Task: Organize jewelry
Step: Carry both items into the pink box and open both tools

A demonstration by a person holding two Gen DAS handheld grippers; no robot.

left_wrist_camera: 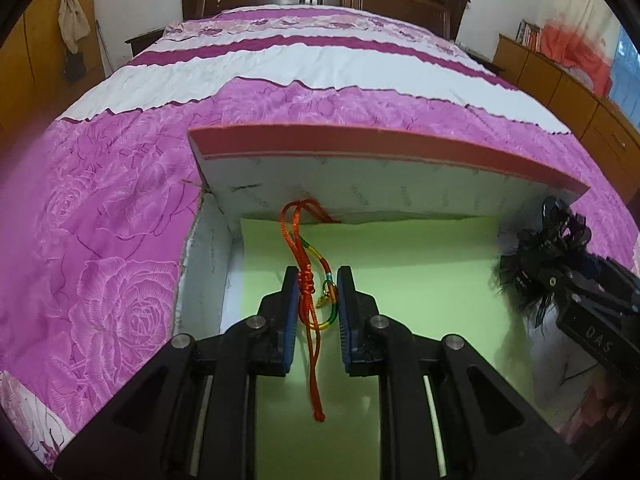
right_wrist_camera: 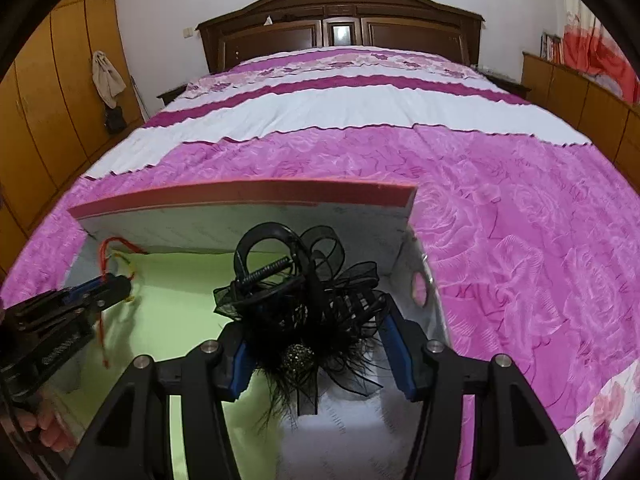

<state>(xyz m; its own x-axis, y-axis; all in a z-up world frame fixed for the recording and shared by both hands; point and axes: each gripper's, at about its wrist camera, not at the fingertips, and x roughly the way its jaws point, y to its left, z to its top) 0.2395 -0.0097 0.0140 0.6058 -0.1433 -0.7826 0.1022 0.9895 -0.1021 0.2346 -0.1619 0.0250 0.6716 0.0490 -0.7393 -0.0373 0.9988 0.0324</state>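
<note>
Both loads are over the box (left_wrist_camera: pixel 384 196), placing step, I judge. My left gripper (left_wrist_camera: pixel 319 280) has jaws clamped on the cord (left_wrist_camera: pixel 308 284); my right gripper (right_wrist_camera: pixel 316 344) has jaws clamped on the hair clip (right_wrist_camera: pixel 296 308). Next: lower each to the green liner (left_wrist_camera: pixel 400 272), then release.

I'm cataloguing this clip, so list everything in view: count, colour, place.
Cord bracelet: one, red with a rainbow section, between the left tool's pads, over the box.
Hair clip: one, black with ribbon and feathers, in the right tool.
Box: one, white inside, red rim, on the bed.
Paper liner: one, light green, box floor.
Bedspread: one, pink and white.
Headboard: one, dark wood, far end.
Left tool: shut on the bracelet.
Right tool: shut on the clip.
</note>
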